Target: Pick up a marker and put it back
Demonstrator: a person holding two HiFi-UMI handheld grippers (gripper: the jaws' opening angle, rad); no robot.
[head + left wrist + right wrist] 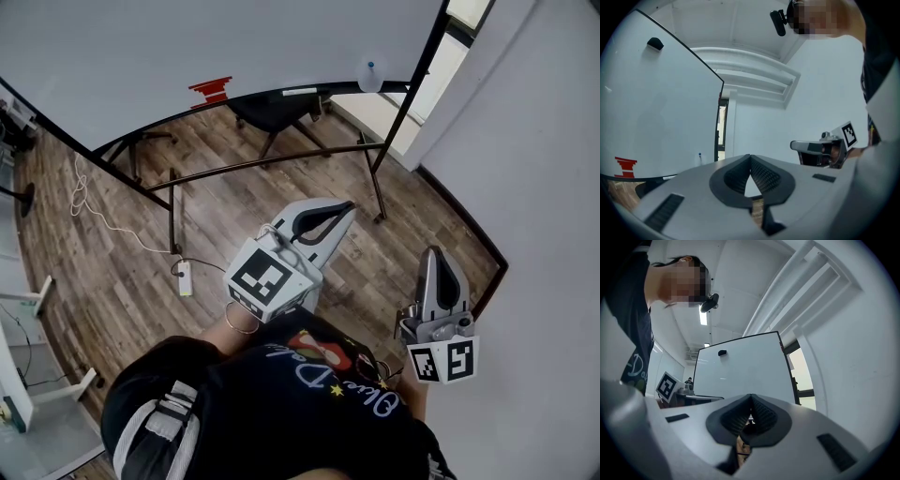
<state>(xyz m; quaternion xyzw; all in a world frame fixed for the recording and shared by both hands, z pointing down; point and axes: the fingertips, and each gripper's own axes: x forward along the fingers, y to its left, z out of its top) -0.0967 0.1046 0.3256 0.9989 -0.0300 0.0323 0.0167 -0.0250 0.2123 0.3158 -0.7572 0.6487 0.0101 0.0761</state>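
1. Slim white marker with a blue cap [371,68]: it sits in the upper right of the head view, against the lower edge of the large white whiteboard [187,47], well apart from both grippers. In the left gripper view it appears left of centre as a thin upright sliver topped by a blue dot [699,155]. It is too small for me to make out anything more.
2. Grey left gripper with black ribbed pads [349,204]: it is at the centre of the head view, above the brown wooden plank floor [112,272]. In its own view the jaws [750,158] are pressed together at the tips, and I see nothing between them.
3. Grey right gripper [433,251]: it is at the lower right of the head view, beside the pale wall. In its own view the jaws [751,397] meet tip to tip and hold nothing.
4. Red block-shaped mark [211,90]: it is on the whiteboard's lower edge, at upper centre of the head view and far left of the marker.
5. Black chair [272,114]: it stands on the floor just below the whiteboard.
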